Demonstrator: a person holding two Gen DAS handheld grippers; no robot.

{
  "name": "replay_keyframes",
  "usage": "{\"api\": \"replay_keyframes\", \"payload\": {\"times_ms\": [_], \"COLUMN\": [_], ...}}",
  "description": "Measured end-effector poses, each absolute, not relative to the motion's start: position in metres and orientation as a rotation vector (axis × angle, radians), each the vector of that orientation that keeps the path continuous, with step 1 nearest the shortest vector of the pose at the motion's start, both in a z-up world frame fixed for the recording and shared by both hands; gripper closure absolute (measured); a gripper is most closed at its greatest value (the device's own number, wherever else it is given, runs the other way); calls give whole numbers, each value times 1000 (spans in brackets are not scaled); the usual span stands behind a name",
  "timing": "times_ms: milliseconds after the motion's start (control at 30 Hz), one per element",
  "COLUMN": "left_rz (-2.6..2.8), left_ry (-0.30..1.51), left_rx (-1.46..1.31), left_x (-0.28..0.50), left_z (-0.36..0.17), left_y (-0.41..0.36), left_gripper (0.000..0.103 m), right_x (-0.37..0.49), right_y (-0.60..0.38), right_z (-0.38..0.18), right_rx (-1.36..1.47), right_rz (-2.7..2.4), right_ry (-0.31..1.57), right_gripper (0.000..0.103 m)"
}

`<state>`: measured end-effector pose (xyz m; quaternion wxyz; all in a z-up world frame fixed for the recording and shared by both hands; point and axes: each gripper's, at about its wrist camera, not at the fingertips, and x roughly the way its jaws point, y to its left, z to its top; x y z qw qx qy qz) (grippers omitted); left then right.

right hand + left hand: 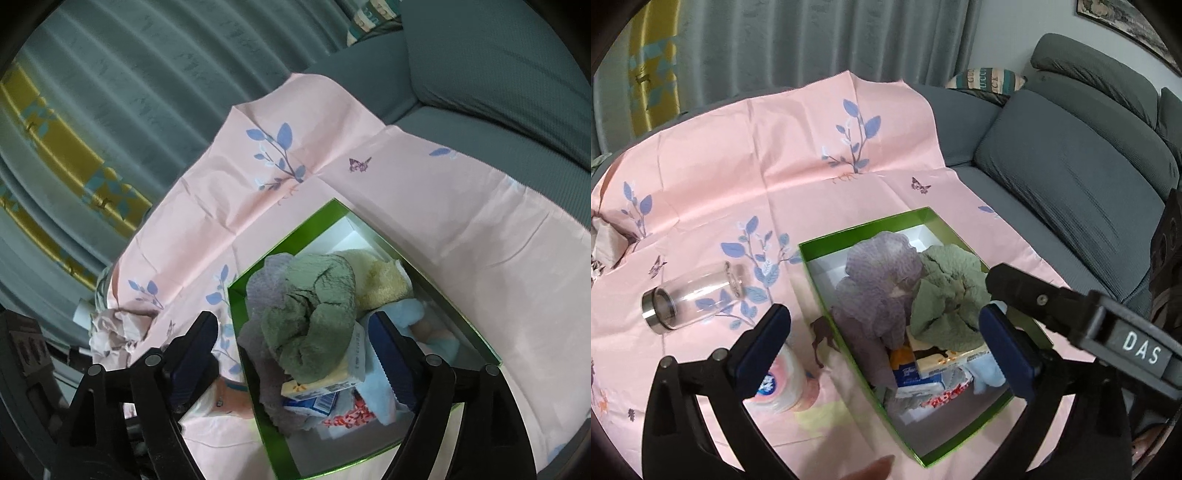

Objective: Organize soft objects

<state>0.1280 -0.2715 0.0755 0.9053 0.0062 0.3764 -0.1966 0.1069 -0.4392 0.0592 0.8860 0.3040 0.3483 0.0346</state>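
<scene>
Green box (827, 291) lies on the pink leaf-printed cloth (738, 166), which is spread over a grey sofa (1071, 177). In the left wrist view its long axis runs from the lower right corner, nearest the camera, up to the far corner at centre; the open top faces upward.

Contents: a purple cloth (875, 280) crumpled along the left side, a green cloth (945, 295) bunched just beside it and touching it. In the right wrist view the green cloth (314, 317) sits on top of the heap, with a yellow cloth (380, 284) behind it and a light blue cloth (402, 314) to its right. Small tissue packets (923, 373) lie under the cloths at the near end. The far end and the near corner show bare white floor.

Left gripper (886, 347): jaws wide apart, nothing between the pads, hovering above the box. Right gripper (295, 350): jaws wide apart, nothing clamped, above the green cloth.

Outside the box: a clear glass jar (694, 295) lies on its side left of it, metal end toward the camera; a tissue roll (783, 384) lies just beside the box's left wall
</scene>
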Motion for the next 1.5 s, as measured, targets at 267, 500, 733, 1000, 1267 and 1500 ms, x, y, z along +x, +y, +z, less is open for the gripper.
{"api": "replay_keyframes", "payload": {"times_ms": [267,500,733,1000,1267,1500], "left_rz": [-384,-372,-375,-383,-389,-387], "left_ry": [740,721,725,752,777,780], "left_rx": [3,-13,-23,-38,-40,-41], "left_x": [109,97,93,91,92,92], "left_z": [92,102,105,101,96,96], "left_y": [-256,-247,-242,-243,-242,-239], "left_gripper": [1,1,1,1,1,1], "right_x": [92,76,68,67,70,71], "right_y": [-423,-412,-406,-404,-400,-398], "right_z": [81,99,106,105,102,102], "right_rx": [566,503,473,460,447,444], "right_rz": [89,74,66,52,36,39], "right_ry": [677,644,633,647,672,674], "right_gripper": [11,9,9,9,9,9]}}
